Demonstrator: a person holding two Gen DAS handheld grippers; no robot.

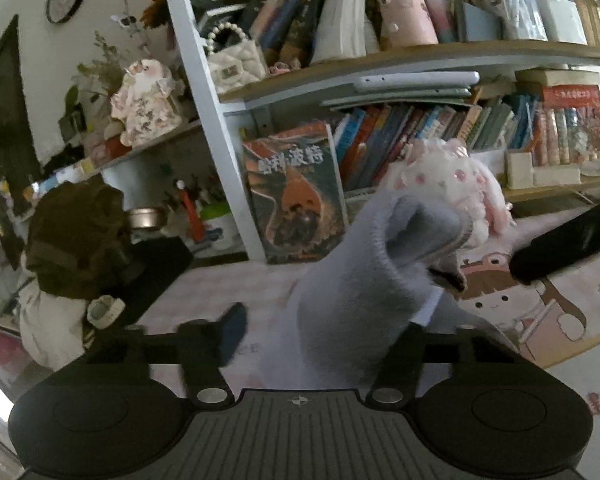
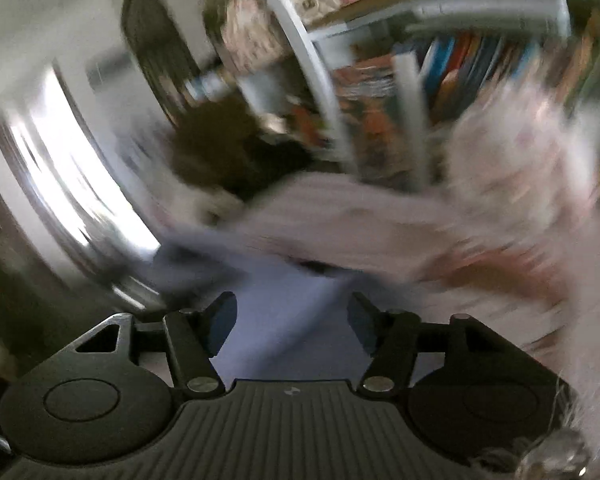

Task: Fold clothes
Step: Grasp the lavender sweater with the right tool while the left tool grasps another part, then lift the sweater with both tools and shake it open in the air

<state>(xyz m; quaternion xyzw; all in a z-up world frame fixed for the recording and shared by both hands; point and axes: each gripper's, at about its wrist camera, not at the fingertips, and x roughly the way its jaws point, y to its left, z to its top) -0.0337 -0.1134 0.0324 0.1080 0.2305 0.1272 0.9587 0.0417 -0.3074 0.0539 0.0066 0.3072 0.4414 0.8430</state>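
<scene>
In the left wrist view a fuzzy pale lavender garment point(image 1: 352, 280) rises in a rolled bunch between the fingers of my left gripper point(image 1: 324, 332). Its jaws stand wide apart, so it is open. The left fingertip point(image 1: 232, 328) is bare; the cloth covers the right one. A black bar point(image 1: 564, 244), probably the other gripper, reaches in from the right, just past the cloth's top. The right wrist view is heavily motion-blurred. My right gripper point(image 2: 292, 320) is open above the lavender cloth point(image 2: 284, 312), which spreads under and between its fingers.
The table cover point(image 1: 560, 320) is pink with a cartoon girl print. Behind it stand a bookshelf point(image 1: 204, 120) full of books, an upright book point(image 1: 296, 196) and a pink-white plush toy point(image 1: 456, 184). A brown cap point(image 1: 76, 236) on a white bundle sits at left.
</scene>
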